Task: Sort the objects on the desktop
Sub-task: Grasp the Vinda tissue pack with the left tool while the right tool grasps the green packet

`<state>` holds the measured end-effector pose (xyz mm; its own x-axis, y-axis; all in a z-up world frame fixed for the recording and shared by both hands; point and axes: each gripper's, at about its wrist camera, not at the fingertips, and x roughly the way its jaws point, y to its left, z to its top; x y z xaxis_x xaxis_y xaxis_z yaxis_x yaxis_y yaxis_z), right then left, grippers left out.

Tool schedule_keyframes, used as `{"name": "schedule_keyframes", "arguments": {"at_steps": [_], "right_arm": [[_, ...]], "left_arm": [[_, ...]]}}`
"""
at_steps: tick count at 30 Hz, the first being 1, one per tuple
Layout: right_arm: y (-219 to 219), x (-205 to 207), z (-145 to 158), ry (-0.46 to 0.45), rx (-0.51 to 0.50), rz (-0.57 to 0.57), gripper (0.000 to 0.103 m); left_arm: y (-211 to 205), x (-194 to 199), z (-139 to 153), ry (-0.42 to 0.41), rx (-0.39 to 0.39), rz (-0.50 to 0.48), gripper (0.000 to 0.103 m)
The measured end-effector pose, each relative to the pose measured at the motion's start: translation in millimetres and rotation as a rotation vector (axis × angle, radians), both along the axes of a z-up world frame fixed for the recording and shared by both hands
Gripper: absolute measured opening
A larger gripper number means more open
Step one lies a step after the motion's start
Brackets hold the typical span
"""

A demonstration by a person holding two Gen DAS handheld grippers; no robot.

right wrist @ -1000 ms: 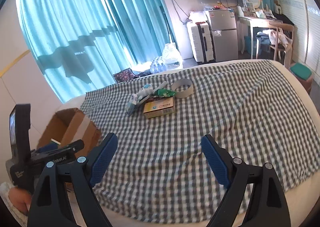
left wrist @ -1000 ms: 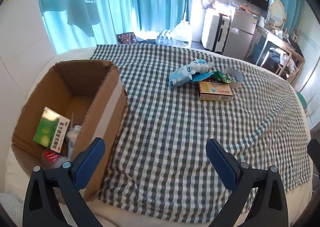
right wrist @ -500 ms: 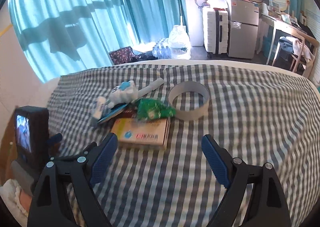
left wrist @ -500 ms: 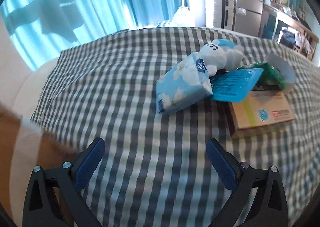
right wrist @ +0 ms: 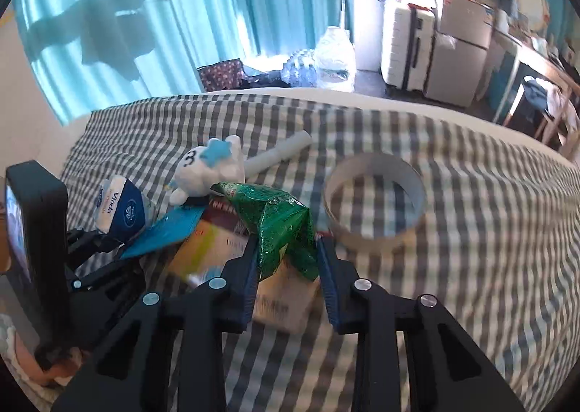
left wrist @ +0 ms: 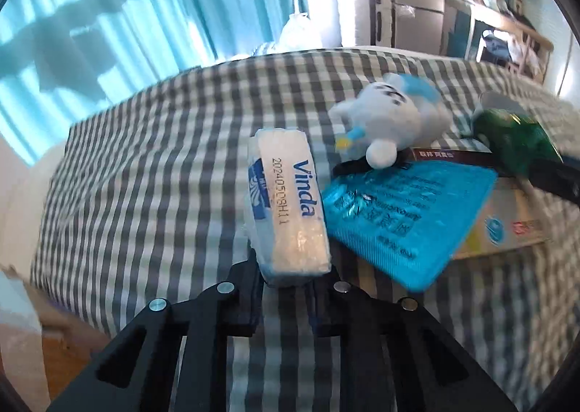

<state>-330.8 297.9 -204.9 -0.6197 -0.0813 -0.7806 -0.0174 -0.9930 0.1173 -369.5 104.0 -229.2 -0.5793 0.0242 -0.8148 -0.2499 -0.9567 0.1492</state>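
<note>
Both grippers have dropped from above the open checked cloth onto the small heap of things, and their jaws have just been closing. Now the left gripper [left wrist: 290, 279] pinches the near end of a Vinda tissue pack [left wrist: 286, 205], a soft plastic-wrapped block printed with a date code that starts 2024; the pack's lower end hides the fingertips. Over in the right wrist view this same gripper [right wrist: 105, 238] shows at the left edge, half lost behind its own black camera body. Jaws of the right gripper [right wrist: 286, 259] stand narrow, pressed on a crinkled green foil packet [right wrist: 279, 223] whose print is too blurred to read.

Under the packet lies a flat cardboard box [right wrist: 217, 248], yellow and tan, with its writing smeared by motion. A blue foil sachet [left wrist: 406, 216] overlaps that box, its lettering upside down and illegible. Beside the tissue pack rests a white and blue plush toy [left wrist: 395, 118], which covers part of a dark red box edge bearing small Chinese characters. Farther toward the far edge of the checked cloth [right wrist: 471, 267] stand a pale tape ring [right wrist: 373, 201] and a whitish tube [right wrist: 279, 154], partly hidden by the toy.
</note>
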Motion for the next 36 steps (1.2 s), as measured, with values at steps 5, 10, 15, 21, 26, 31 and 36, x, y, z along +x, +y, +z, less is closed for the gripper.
{"name": "schedule_keyframes", "arguments": {"at_steps": [5, 10, 15, 21, 26, 31, 36], "right_arm": [[4.9, 67.6, 24.2, -0.001, -0.042, -0.028, 0.03], [-2.1, 143.3, 48.2, -0.002, -0.098, -0.055, 0.016], [-25.0, 203.6, 56.9, -0.012, -0.084, -0.024, 0.016], [-18.8, 255.4, 40.6, -0.018, -0.117, -0.103, 0.038], [-13.5, 259.3, 34.2, -0.03, -0.139, -0.126, 0.056], [-14.5, 242.4, 23.8, -0.012, -0.146, -0.122, 0.068], [-15.6, 196.6, -3.8, -0.047, -0.124, -0.091, 0.068]], "left_arm": [[-27.6, 52.7, 32.6, -0.045, 0.088, 0.041, 0.019], [-40.6, 120.5, 72.7, -0.084, 0.128, 0.009, 0.019], [-49.4, 169.9, 108.0, -0.115, 0.162, -0.028, 0.019], [-51.0, 211.9, 107.0, -0.151, 0.171, -0.048, 0.019], [-45.9, 214.3, 80.2, -0.215, 0.143, -0.037, 0.02], [-41.6, 203.3, 57.8, -0.241, 0.147, -0.025, 0.02], [-38.8, 184.3, 32.4, -0.281, 0.123, 0.006, 0.019]]}}
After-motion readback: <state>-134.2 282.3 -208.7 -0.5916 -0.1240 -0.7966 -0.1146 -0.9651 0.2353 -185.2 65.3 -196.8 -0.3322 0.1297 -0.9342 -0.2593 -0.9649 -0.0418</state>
